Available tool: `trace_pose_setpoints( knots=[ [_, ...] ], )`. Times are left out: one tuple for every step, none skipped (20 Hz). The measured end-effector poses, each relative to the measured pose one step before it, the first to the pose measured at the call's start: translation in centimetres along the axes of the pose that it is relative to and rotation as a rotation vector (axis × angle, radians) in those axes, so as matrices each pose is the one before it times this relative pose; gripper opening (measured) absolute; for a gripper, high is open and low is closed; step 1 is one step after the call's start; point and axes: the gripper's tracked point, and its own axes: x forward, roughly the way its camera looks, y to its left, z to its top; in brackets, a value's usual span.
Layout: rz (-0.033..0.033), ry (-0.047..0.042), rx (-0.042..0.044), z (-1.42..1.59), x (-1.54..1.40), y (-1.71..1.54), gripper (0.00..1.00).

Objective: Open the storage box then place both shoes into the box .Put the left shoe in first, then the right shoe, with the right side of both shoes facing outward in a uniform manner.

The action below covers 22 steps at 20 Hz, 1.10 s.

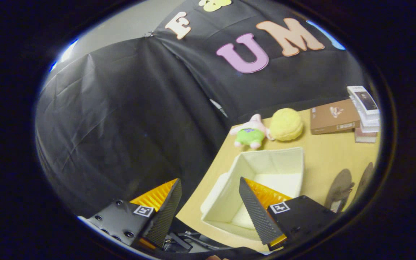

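Now, step: the box [265, 173] is already standing open, so the gripper [208, 206] is likely heading for the left shoe first.
Jaws: they are standing wide apart and holding nothing.
Box: a pale fabric cube is sitting on the worktop [323, 155], just ahead of the jaws, its hollow showing bare.
Shoes: two dark shoes [339, 187] are lying side by side to the right of the box, near the worktop's near edge; which one is the left I cannot tell.
Doing it well: swinging right, closing on one shoe at its collar, and keeping it level should be helping; lowering it to one side of the box would be leaving room for the second.
Look: the box walls seem soft and may be giving way if bumped.
Far side: a plush toy [250, 134], a yellow ball [286, 124] and some books [334, 116] are resting beyond the box.
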Motion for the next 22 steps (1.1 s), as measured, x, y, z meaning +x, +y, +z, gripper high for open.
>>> trace_pose_setpoints(
  knots=[
    [-0.03669, -0.01498, 0.00026, 0.387, -0.637, -1.729, 1.0],
    [-0.03871, -0.01243, -0.00099, 0.485, -0.673, -1.837, 1.0],
    [-0.04331, -0.00538, -0.00188, 0.072, -0.601, -1.88, 1.0],
    [-0.04345, -0.00279, 0.00111, 0.165, -0.635, -1.979, 1.0],
    [-0.04016, -0.00666, 0.0007, 0.112, -0.614, -1.933, 1.0],
    [-0.04038, -0.00292, -0.0005, 0.05, -0.645, -2.097, 1.0],
    [-0.0397, 0.00299, -0.00465, -0.148, -0.621, -1.957, 1.0],
    [-0.03964, 0.01077, -0.00579, -0.373, -0.489, -2.055, 1.0],
    [-0.04554, 0.01236, -0.00585, -0.614, -0.501, -2.241, 1.0],
    [-0.04595, 0.00991, -0.00716, -0.446, -0.125, -2.315, 1.0],
    [-0.04221, 0.01493, -0.00504, -0.603, -0.144, -2.042, 1.0],
    [-0.02958, 0.02007, -0.00266, -0.789, 0.117, -1.74, 1.0],
    [-0.02346, 0.02677, -0.00212, -1.132, 0.285, -1.34, 0.99],
    [-0.02175, 0.03447, -0.00361, -1.278, 0.467, -1.237, 0.99],
    [-0.01259, 0.03639, -0.00339, -1.369, 0.521, -1.091, 0.99],
    [-0.00841, 0.03446, -0.00577, -1.183, 0.645, -0.823, 0.99],
    [-0.00417, 0.03566, -0.00457, -0.969, 0.772, -0.654, 0.99],
    [-0.00086, 0.03542, -0.00288, -1.007, 0.819, -0.455, 0.99],
    [0.00272, 0.02894, 0.00684, -0.841, 0.981, -0.377, 0.99],
    [-0.00383, 0.02627, 0.01364, -0.646, 0.934, -0.426, 0.99],
    [-0.00495, 0.02434, 0.00845, -0.466, 1.024, -0.455, 0.99],
    [-0.01181, 0.02567, 0.00151, -0.467, 0.905, -0.569, 0.99]
  ],
)
